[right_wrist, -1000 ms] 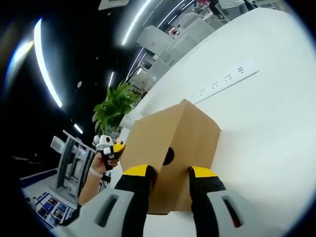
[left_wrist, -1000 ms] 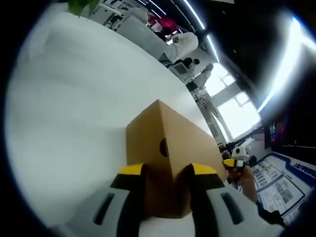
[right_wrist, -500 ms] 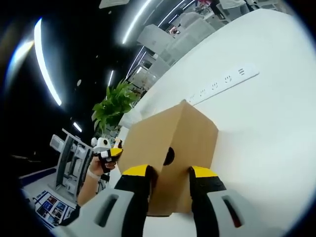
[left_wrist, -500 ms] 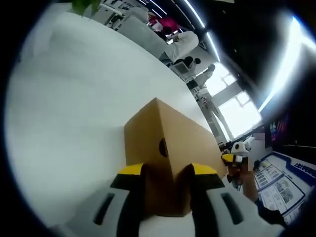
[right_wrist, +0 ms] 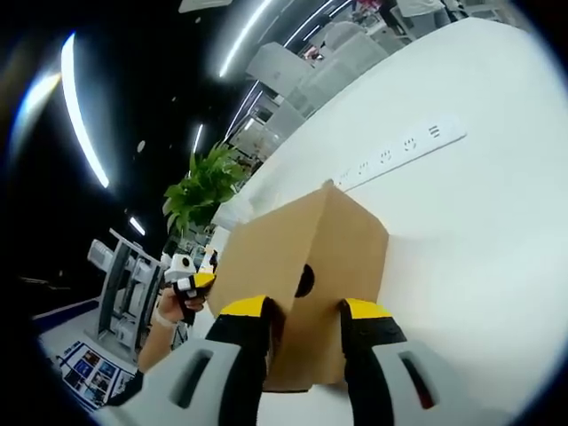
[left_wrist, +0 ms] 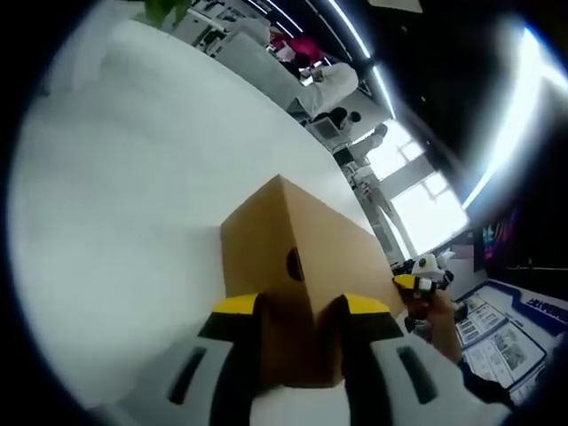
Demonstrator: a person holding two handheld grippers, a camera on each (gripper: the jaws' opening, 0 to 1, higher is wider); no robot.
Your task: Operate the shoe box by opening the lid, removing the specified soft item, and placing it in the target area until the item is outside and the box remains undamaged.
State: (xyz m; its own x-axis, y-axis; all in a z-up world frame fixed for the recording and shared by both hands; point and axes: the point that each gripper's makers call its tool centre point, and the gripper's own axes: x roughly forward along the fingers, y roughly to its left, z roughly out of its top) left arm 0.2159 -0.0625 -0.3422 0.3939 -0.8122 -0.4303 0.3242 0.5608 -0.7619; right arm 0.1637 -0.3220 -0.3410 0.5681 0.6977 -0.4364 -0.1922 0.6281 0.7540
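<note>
**Box gripped at both ends, lid not yet raised**

Here, nearest each camera, the yellow-tipped jaws rise from the bottom of the view and press against cardboard. In the left gripper view the left gripper [left_wrist: 300, 312] pinches the near end of the shoe box [left_wrist: 302, 257], its jaws set either side of the corner just below a small round hole in the end panel. In the right gripper view the right gripper [right_wrist: 303, 312] pinches the opposite end of the box in the same way, beneath a matching hole.

The box sits on a white table [left_wrist: 133, 195], closed as far as can be seen; whether a lid edge has begun to lift cannot be told. The soft item is presumably inside, hidden. So the task looks to be at its very start: opening, removal and placing all remain.

Further off, a white power strip [right_wrist: 404, 146] lies on the table beyond the box, well apart from it, and a green plant [right_wrist: 206, 188] stands past the table edge. People stand in the bright background.
</note>
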